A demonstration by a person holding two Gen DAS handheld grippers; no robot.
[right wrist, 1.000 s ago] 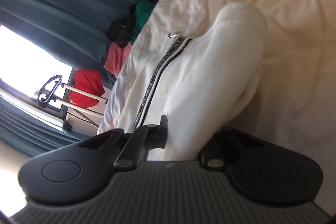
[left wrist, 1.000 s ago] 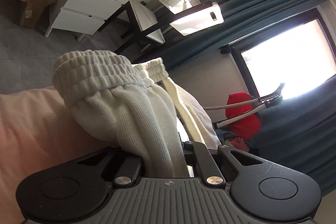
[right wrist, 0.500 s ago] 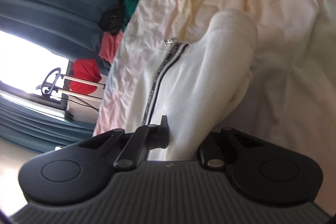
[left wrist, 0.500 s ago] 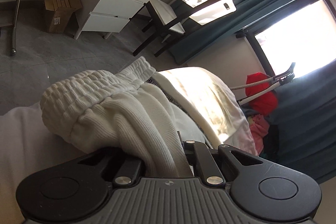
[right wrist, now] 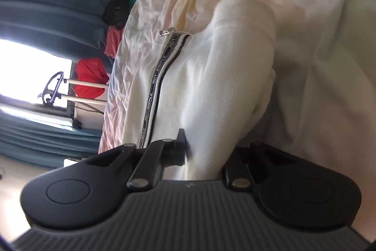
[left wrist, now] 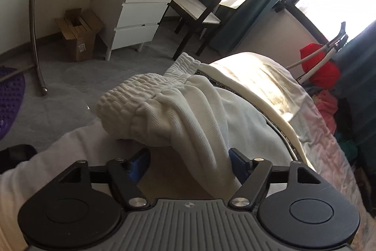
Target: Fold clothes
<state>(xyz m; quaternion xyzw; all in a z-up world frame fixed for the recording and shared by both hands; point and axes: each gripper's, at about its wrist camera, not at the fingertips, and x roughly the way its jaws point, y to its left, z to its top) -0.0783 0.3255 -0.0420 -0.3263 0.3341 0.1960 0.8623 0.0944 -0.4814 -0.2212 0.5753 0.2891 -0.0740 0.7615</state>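
White ribbed track pants (left wrist: 188, 109) with an elastic waistband and a black-and-white lettered side stripe lie on the bed. In the left wrist view my left gripper (left wrist: 189, 162) is open, its blue pads spread either side of the waistband bunch, which rests on the bed. In the right wrist view my right gripper (right wrist: 204, 154) is shut on a fold of the pants (right wrist: 223, 77) near the leg end, where the stripe and a metal zip pull show.
A pale crumpled bedsheet (right wrist: 317, 62) covers the bed. A white drawer unit (left wrist: 138, 13), a dark chair (left wrist: 199, 13) and a cardboard box (left wrist: 77, 37) stand beyond the bed's edge. A pile of red and coloured clothes (left wrist: 322, 77) lies by teal curtains.
My left gripper has opened and let go of the waistband, which now lies on the bed. The right gripper keeps its hold and has lowered towards the sheet.
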